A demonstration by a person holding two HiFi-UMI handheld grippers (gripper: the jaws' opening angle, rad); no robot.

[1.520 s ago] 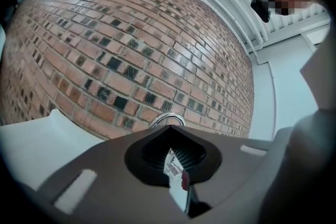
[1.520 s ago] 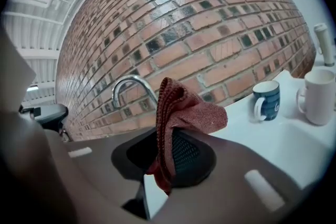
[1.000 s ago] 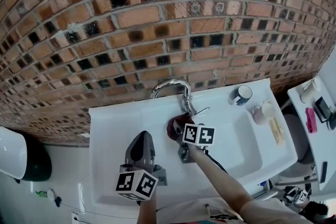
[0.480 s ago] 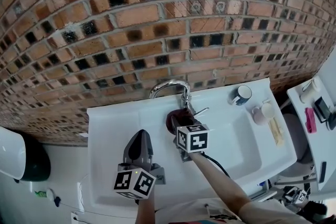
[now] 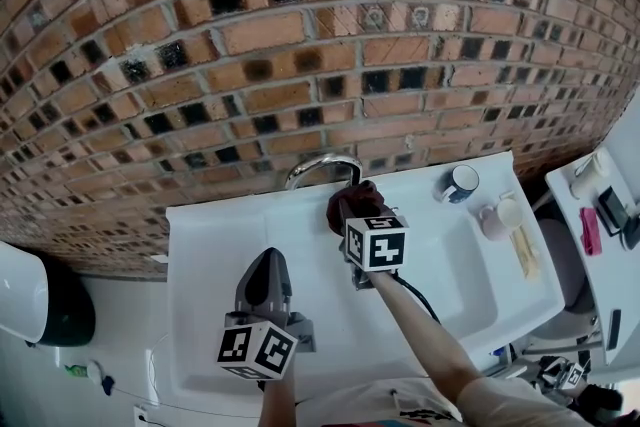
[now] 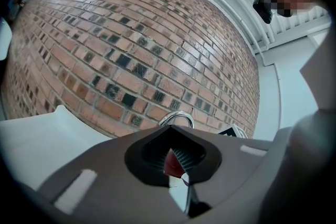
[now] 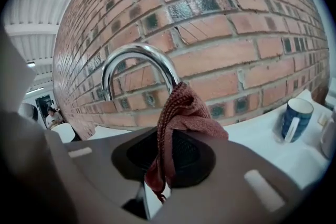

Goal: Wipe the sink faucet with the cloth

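Observation:
The chrome arched faucet [image 5: 322, 164] stands at the back of the white sink [image 5: 210, 235], against the brick wall. My right gripper [image 5: 353, 211] is shut on a dark red cloth [image 5: 355, 199] and presses it against the right end of the arch. In the right gripper view the cloth [image 7: 178, 113] sticks up from between the jaws of that gripper [image 7: 165, 160], right in front of the faucet [image 7: 136, 57]. My left gripper [image 5: 268, 260] hovers over the sink's left part, shut and holding nothing. Its own view shows the gripper [image 6: 176, 157] aimed at the faucet [image 6: 176, 119].
A blue mug [image 5: 461, 181] and a white cup [image 5: 503, 213] stand on the sink's right rim, with a pale bar-like item [image 5: 527, 250] beside them. The mug [image 7: 296, 118] also shows in the right gripper view. A dark bin [image 5: 60, 310] sits at far left.
My right gripper has carried the cloth up and back, from the faucet's base and handle to the top right of the arch. The left gripper has stayed put.

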